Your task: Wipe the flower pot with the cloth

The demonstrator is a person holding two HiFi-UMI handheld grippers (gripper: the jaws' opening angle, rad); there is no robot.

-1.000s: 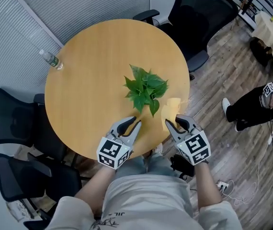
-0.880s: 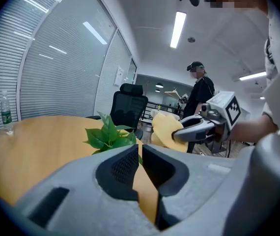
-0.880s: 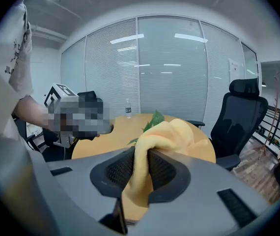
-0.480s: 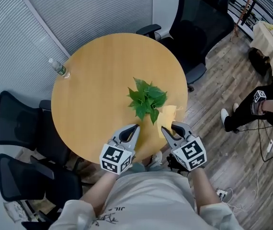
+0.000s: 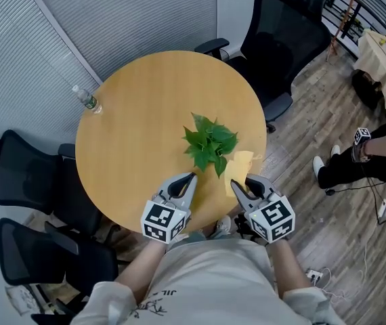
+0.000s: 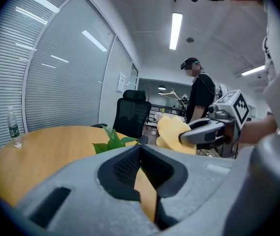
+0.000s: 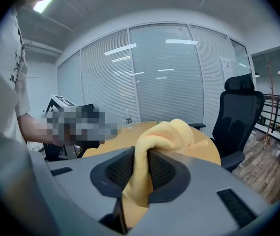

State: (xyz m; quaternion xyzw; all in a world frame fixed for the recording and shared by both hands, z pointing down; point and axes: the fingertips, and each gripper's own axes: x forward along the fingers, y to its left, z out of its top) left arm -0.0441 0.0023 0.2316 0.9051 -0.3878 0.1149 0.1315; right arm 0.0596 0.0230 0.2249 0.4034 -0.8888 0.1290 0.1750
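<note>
One plant [image 5: 209,143], one bottle [image 5: 87,99] on the table [image 5: 139,114]; right tool [image 5: 236,185] pinches the one yellow cloth [image 5: 242,160], left tool [image 5: 191,177] pressed together, empty.

— What carries everything?
— A round table [image 5: 139,114] of light wood.
— And on it?
— A leafy green plant [image 5: 209,143] right of centre (its leaves hide whatever holds it), and a clear bottle [image 5: 87,100] upright at the far left rim, well apart from it.

Pot hidden under leaves [image 5: 208,143], bottle [image 5: 87,101] label unreadable, bystander [image 5: 359,160] cropped
</note>
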